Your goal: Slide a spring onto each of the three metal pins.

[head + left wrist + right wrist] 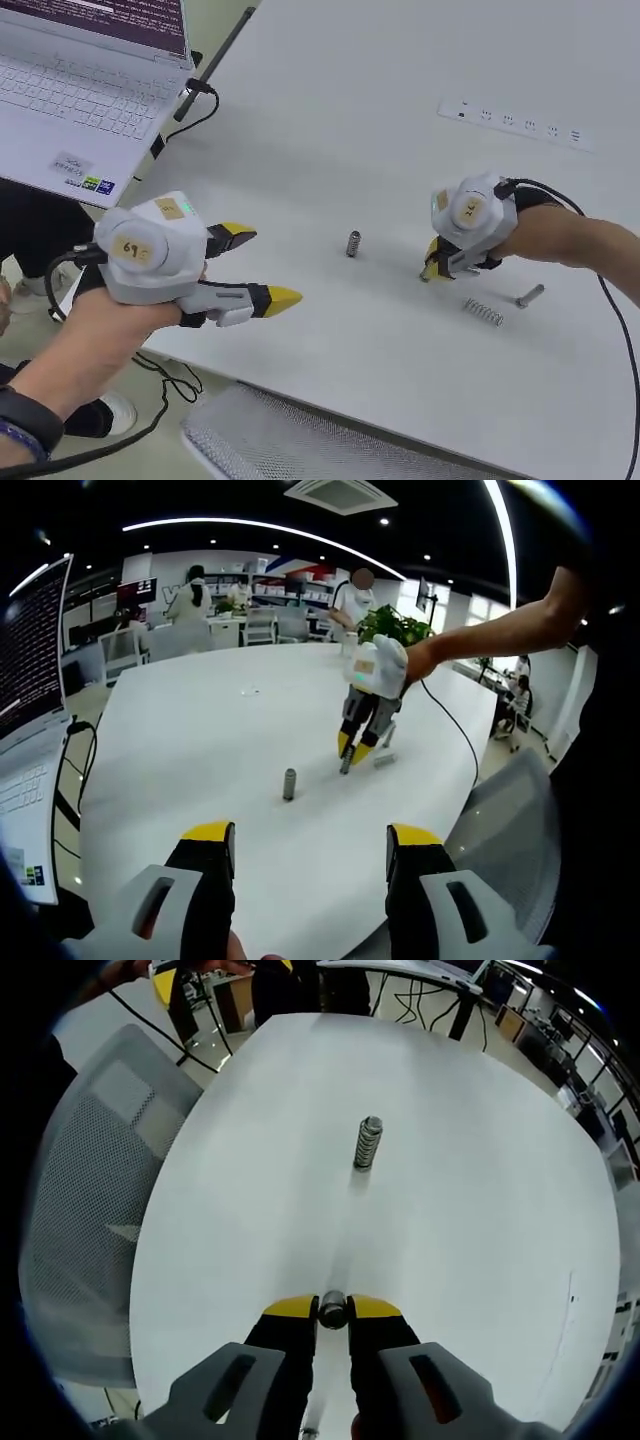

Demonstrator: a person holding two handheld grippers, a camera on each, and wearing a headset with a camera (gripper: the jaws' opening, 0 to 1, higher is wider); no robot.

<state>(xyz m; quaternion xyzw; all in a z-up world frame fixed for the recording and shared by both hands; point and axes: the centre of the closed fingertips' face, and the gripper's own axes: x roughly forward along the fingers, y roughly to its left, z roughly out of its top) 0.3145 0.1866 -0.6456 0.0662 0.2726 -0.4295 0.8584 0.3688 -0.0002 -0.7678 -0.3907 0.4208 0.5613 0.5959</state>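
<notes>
Right now my right claw (433, 265) is pinched tight on a metal pin (333, 1311), which looks stood on end on the white desk (330, 120). My left claw (258, 266) hangs wide open with nothing in it over the near-left edge. My main worry is that the pin looks thin and slick and I've only got it by the tip, so any wobble of my hand could let it pivot out and roll away. The finished pin (353, 243), with its spring already on, stands between my two claws, so reaching across with the left could easily knock it over. The loose spring (483, 312) lies near the desk's front edge, and a careless sweep could send it off. I count three pins: one gripped, one finished, and one bare pin (530, 296) lying flat just beside the loose spring. I count two springs: one on a pin, one loose.
</notes>
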